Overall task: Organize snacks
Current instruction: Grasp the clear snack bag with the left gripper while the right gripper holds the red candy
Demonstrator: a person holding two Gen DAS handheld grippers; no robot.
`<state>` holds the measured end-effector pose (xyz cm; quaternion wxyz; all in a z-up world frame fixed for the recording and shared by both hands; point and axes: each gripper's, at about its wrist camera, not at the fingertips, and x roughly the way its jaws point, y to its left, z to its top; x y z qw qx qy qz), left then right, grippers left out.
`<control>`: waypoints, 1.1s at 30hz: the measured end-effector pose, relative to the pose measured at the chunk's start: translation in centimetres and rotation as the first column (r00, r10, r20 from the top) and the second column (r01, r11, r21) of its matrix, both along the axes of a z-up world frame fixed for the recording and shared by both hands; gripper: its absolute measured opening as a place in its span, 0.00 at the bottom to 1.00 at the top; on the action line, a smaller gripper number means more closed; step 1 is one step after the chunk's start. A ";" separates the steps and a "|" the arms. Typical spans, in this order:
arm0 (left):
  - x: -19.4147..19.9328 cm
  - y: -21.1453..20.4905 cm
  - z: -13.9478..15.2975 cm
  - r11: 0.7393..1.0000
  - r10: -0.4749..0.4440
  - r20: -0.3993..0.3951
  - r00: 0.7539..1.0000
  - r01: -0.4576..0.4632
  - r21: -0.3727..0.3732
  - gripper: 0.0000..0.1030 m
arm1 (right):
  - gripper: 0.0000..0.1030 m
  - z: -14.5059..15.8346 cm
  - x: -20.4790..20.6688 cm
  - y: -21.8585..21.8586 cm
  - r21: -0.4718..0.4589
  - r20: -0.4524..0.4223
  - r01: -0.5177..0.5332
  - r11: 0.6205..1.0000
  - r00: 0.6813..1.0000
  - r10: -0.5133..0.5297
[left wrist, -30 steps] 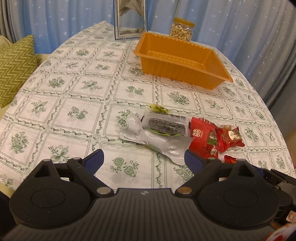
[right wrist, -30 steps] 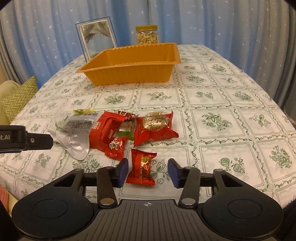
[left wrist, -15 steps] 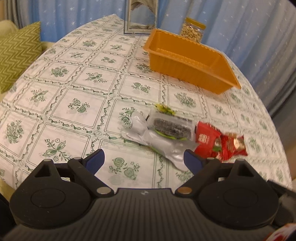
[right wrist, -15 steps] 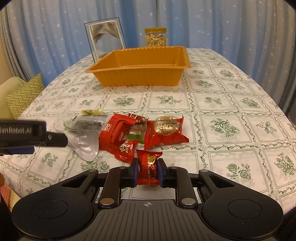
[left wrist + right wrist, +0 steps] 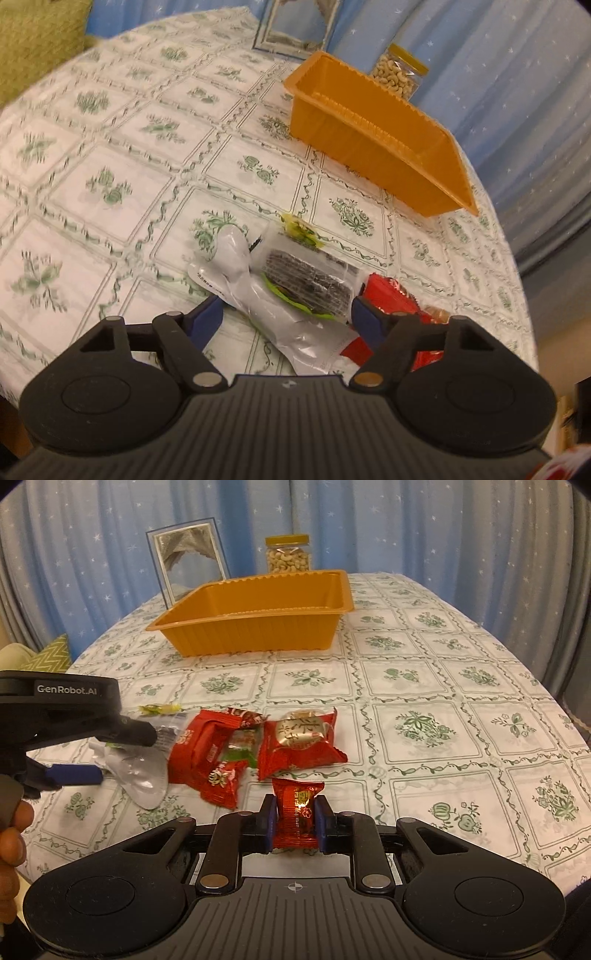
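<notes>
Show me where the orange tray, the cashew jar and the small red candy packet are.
orange tray (image 5: 258,638): right wrist view, front wall.
cashew jar (image 5: 288,559): right wrist view, glass body.
small red candy packet (image 5: 297,812): right wrist view, wrapper middle.

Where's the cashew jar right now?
In the right wrist view, the cashew jar stands at the far end of the table, just behind the orange tray and right of the picture frame, against the blue curtain.

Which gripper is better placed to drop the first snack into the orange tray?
Probably the right gripper: it is already shut on a small red packet. The left gripper only straddles the silver packet, not yet clamped. The orange tray is empty.
</notes>
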<state>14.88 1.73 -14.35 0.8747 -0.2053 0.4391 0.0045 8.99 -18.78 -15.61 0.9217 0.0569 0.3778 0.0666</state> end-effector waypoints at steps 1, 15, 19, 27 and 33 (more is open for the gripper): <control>0.1 -0.1 0.0 1.000 -0.008 -0.002 1.000 0.008 0.018 0.67 | 0.21 -0.1 0.0 -0.1 0.001 -0.002 0.002 1.000 1.000 -0.002; -0.7 2.4 0.2 0.967 -0.104 -0.047 0.993 0.113 0.229 0.31 | 0.21 0.4 -0.3 -0.1 0.008 0.011 0.011 1.000 1.000 -0.011; 0.0 2.1 0.0 0.959 -0.133 -0.013 0.991 0.132 0.250 0.31 | 0.21 0.5 -0.3 0.1 0.004 0.014 0.009 1.000 1.000 -0.009; 1.1 1.6 -0.2 0.931 -0.191 -0.008 0.982 0.184 0.317 0.22 | 0.21 0.4 -0.3 0.1 0.002 0.014 0.013 1.000 1.000 -0.013; -0.1 2.1 0.2 0.937 -0.176 0.014 0.984 0.164 0.309 0.21 | 0.21 0.8 -0.5 0.0 0.005 0.028 0.012 1.000 1.000 -0.012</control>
